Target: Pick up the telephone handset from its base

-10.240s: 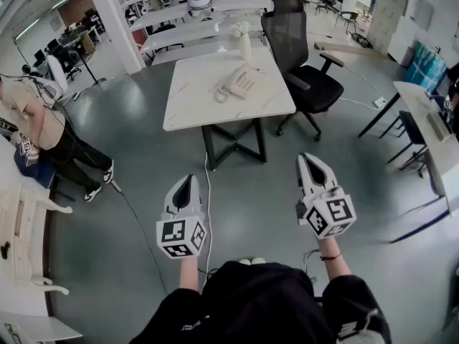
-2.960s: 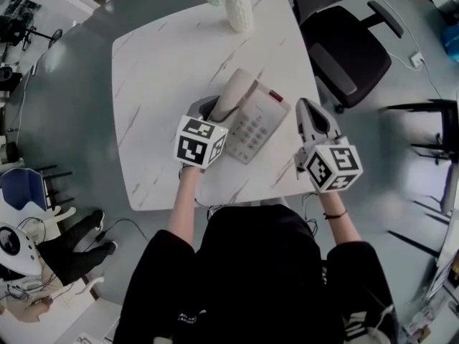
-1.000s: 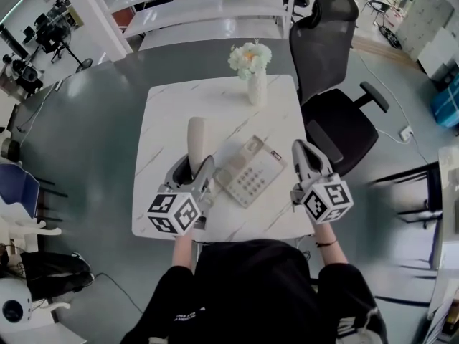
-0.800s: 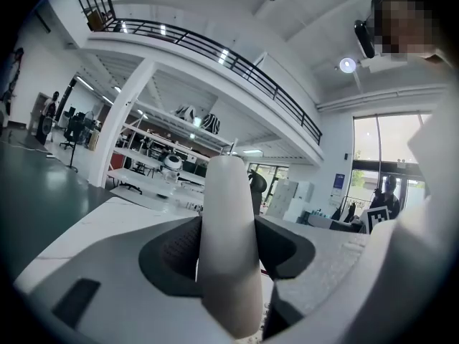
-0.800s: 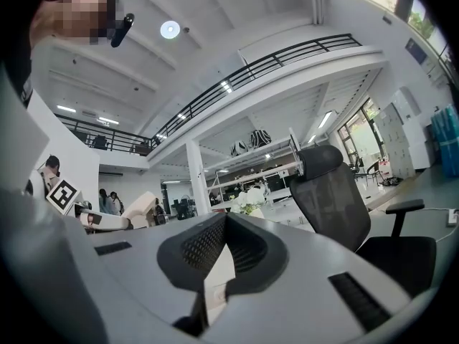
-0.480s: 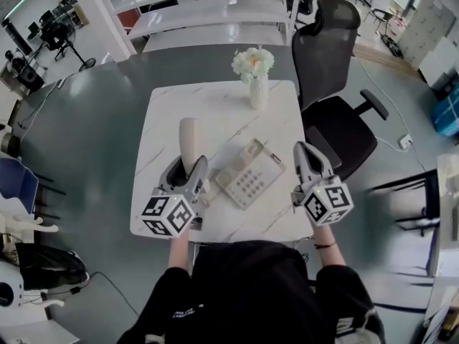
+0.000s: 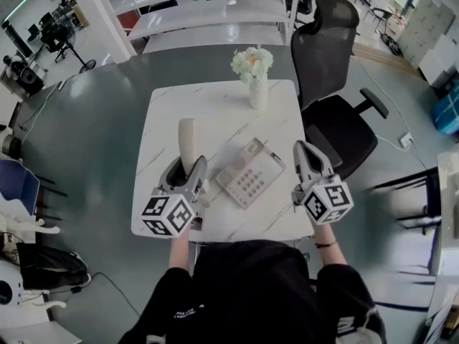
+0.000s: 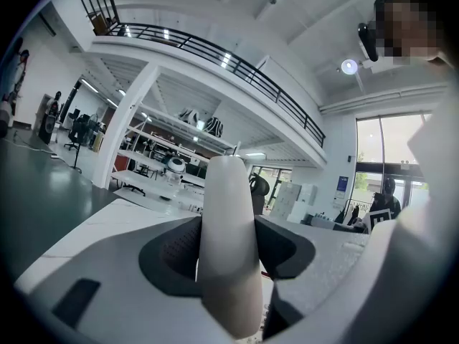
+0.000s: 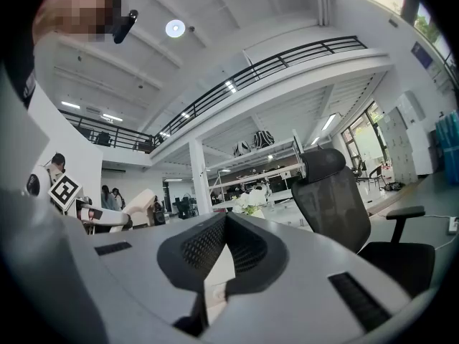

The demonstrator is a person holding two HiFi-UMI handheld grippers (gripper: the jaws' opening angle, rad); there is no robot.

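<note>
The beige telephone handset (image 7: 188,136) stands upright between the jaws of my left gripper (image 7: 188,165), above the white marble table (image 7: 215,106) and to the left of the phone base. In the left gripper view the handset (image 8: 228,242) fills the gap between the jaws, and both pads press on its sides. The base (image 7: 248,175), with its keypad, lies on the table between the two grippers. My right gripper (image 7: 307,149) hovers near the table's right edge, shut with nothing in it. Its jaw tips meet in the right gripper view.
A white vase of flowers (image 7: 253,77) stands at the far side of the table. A black office chair (image 7: 336,84) sits close to the table's right side. Grey floor surrounds the table, with long white desks (image 7: 215,13) behind it.
Three seconds ago the handset lay on the base with my left gripper at it; now it is lifted off and held upright to the left. Over the last second nothing has visibly moved.
</note>
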